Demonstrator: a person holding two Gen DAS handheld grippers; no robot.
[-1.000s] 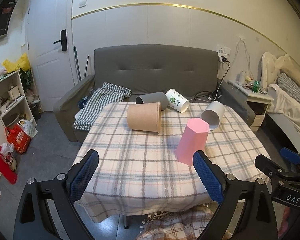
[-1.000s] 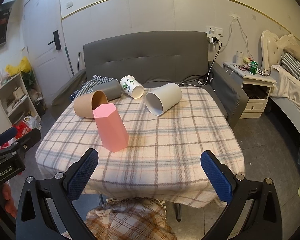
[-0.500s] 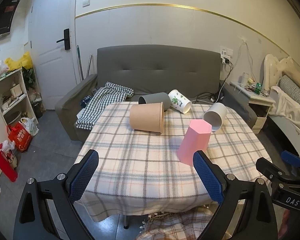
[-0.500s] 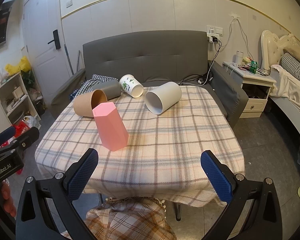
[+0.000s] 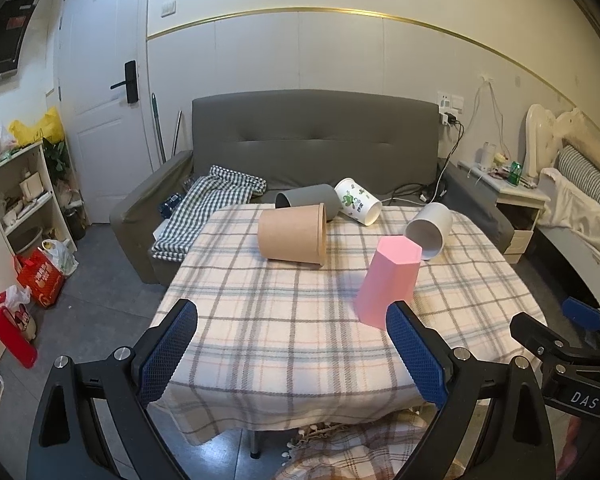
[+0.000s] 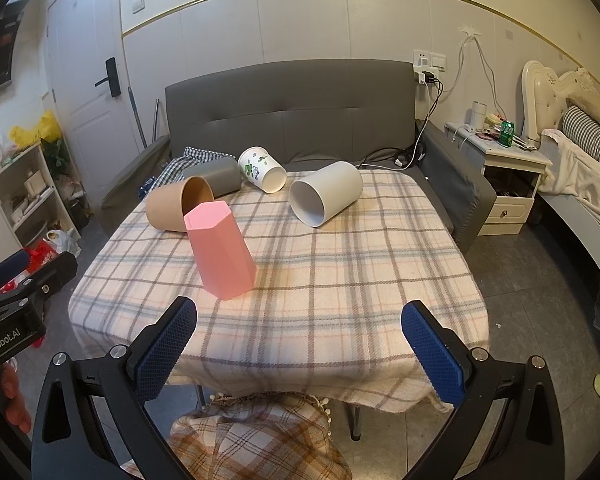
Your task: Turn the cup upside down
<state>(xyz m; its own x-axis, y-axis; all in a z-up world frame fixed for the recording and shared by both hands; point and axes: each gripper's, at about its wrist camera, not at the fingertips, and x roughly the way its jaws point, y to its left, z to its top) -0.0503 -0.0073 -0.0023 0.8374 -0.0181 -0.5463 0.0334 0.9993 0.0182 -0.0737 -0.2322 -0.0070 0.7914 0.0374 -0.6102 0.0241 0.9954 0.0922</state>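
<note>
Pink cup apparently inverted on table.

Probably a home: sofa, bed, nightstand.

Upside-down cup on table, four tipped cups behind, sofa beyond

A soft woven plaid cloth covered the counter. The pink cup looked like smooth matt plastic, the brown cup like matt kraft paper, and the printed white cup like glossy paper. Both tongs had black plastic frames with textured blue pads.
</note>
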